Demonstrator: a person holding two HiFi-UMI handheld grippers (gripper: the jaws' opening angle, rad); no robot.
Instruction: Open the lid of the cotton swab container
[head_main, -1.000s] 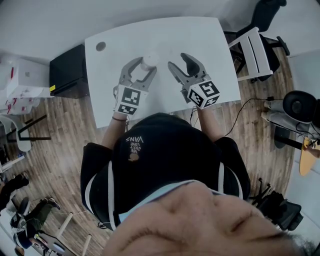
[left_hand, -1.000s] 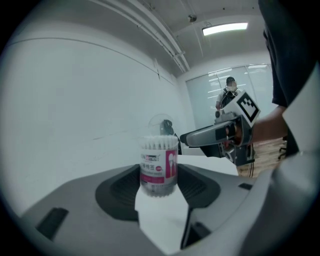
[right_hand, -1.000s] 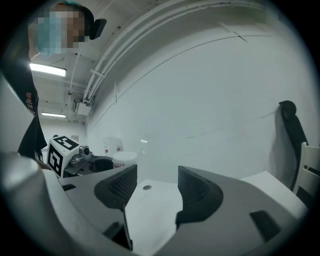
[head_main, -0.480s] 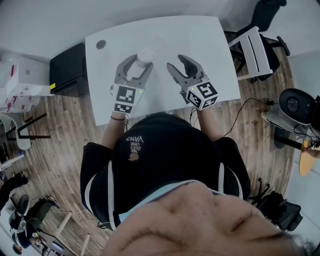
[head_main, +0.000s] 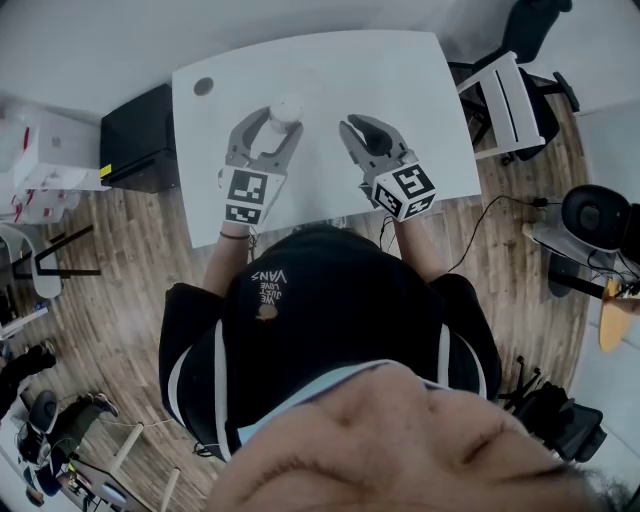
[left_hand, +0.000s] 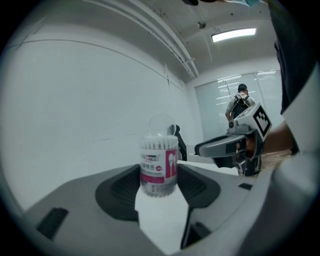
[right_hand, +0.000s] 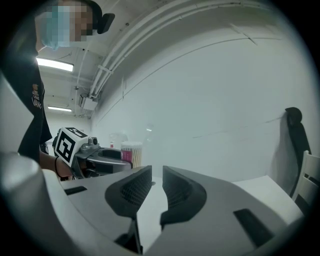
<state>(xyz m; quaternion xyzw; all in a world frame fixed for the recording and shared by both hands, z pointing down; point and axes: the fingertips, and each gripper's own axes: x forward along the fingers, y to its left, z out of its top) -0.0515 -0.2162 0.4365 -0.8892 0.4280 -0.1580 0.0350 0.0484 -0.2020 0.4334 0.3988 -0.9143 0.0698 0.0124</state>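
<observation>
A clear cotton swab container (left_hand: 159, 160) with a pink label and a clear domed lid (left_hand: 161, 125) stands upright on the white table (head_main: 410, 80). My left gripper (left_hand: 159, 175) holds it at the jaw tips, a pad against each side. In the head view the container (head_main: 285, 108) shows at the end of the left gripper (head_main: 274, 124). My right gripper (head_main: 365, 128) hovers to its right, apart from it. Its jaws are closing, with a narrow gap left and nothing between the pads (right_hand: 135, 187). The right gripper view shows the container (right_hand: 131, 152) far off at the left.
A round hole (head_main: 203, 87) sits in the table's far left corner. A black cabinet (head_main: 135, 140) stands left of the table and a chair (head_main: 510, 95) right of it. A person (left_hand: 241, 102) stands far back in the room.
The right gripper's jaws have gone from wide apart to nearly together. The left gripper and the container have shifted slightly left and farther across the table.
</observation>
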